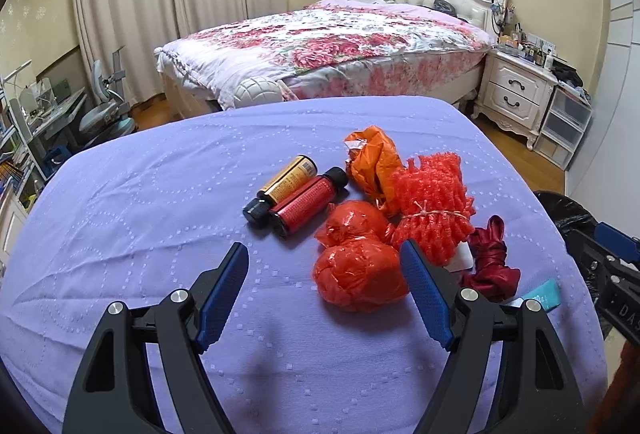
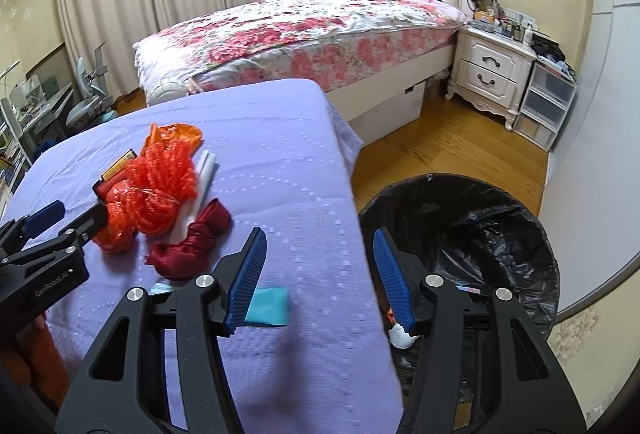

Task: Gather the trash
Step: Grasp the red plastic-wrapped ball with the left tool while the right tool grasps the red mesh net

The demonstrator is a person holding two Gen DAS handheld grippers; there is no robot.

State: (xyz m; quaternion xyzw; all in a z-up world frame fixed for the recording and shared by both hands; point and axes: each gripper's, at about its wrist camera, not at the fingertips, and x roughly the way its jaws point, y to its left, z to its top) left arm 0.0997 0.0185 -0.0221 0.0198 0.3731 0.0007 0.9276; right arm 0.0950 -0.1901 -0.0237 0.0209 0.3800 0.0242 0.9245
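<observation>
My left gripper (image 1: pixel 324 266) hangs wide apart over the purple cloth (image 1: pixel 160 193), empty, just short of the red bag (image 1: pixel 356 274) and bottles (image 1: pixel 296 197). My right gripper (image 2: pixel 320 254), spread and empty, straddles the cloth's edge; the black-lined bin (image 2: pixel 480 218) stands on bare wood floor (image 2: pixel 440 137) before the bed (image 2: pixel 300 33).

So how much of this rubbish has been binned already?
Some scraps already lie in the black-lined bin. Both tongs, left and right, are open and empty. Left on the purple table: two bottles, orange bags, red netting, a teal packet.
</observation>
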